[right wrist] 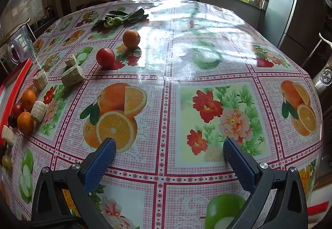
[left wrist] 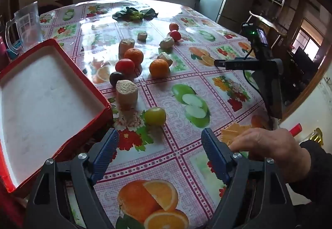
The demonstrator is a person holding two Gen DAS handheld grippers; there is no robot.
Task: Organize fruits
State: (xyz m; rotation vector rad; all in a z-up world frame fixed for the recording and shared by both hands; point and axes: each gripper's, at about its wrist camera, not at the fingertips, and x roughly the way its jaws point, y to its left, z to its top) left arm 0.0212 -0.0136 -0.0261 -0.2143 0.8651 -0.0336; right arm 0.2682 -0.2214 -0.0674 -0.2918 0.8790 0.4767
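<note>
Both claws are held wide open above the table (right wrist: 166,92), the left claw (left wrist: 159,144) and the right claw (right wrist: 169,149), and nothing is gripped. Oranges (left wrist: 158,67), tomatoes (left wrist: 125,66) and a green fruit (left wrist: 155,116) are seen scattered right of the red tray (left wrist: 68,63).

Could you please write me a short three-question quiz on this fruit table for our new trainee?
1. True or false: the red tray already holds fruit.
2. Which fruit lies nearest the left gripper: (a) the green fruit, (b) an orange, (c) a tomato?
3. What is the right gripper holding?

Key: 1 false, the tray shows only its white bottom; 2 (a); 3 nothing, it is open over the tablecloth.
</note>
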